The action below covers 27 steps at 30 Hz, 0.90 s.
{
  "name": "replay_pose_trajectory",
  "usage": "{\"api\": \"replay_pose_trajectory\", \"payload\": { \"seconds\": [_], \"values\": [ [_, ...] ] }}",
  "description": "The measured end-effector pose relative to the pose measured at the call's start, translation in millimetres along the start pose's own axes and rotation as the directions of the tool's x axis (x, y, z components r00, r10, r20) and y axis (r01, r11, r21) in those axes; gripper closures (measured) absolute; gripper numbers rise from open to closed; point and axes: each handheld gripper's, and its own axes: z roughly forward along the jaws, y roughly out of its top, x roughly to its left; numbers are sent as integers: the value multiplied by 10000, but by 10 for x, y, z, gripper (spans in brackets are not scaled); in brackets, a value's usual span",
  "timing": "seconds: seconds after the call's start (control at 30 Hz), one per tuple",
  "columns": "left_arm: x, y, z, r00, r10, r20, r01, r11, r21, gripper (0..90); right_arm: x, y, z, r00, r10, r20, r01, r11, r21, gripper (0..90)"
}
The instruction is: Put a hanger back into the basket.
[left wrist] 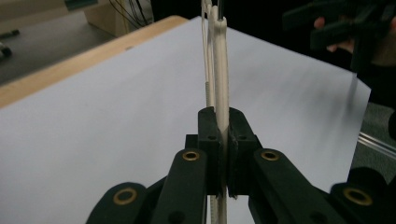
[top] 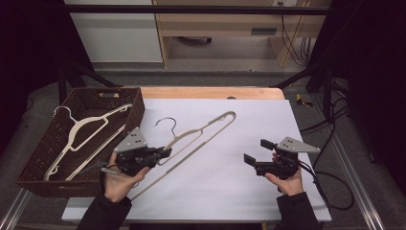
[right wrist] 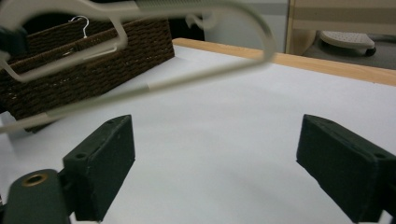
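At the left, a brown wicker basket (top: 28,163) holds one cream hanger (top: 81,132) lying flat inside. Just right of it, the left gripper (top: 165,153) pinches the shoulder of a second hanger (top: 206,127), whose long axis runs up and right over the white sheet (top: 230,191), its far end toward the right hand. The right gripper (top: 256,151) sits well apart from it, jaws spread and empty, so the left hand alone carries the second hanger, with the basket beside it.

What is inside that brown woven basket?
One cream hanger with a metal hook lies slanted inside the brown woven basket, its hook up at the far rim. The near wall covers the basket's nearest strip of floor, so anything there can't be seen.
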Motion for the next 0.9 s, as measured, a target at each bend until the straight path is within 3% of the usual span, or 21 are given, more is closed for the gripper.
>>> {"api": "replay_pose_trajectory", "payload": {
  "seconds": [0.2,0.53,0.67,0.9],
  "values": [
    [109,177,-317,9995,-75,-303,58,9985,-553,862,-16,2,-13,9997,115,229,-118,9999,104,74],
    [395,509,-625,9992,101,-388,-114,9994,-328,863,-29,8,-45,9994,177,291,-179,9998,60,71],
    [560,600,-752,9994,-26,-349,12,9992,-393,863,-34,8,-44,9993,158,326,-159,9999,39,68],
    [892,616,-940,9954,-192,-942,181,9998,-123,862,-40,7,-48,9993,179,318,-182,9998,77,62]
  ]
}}
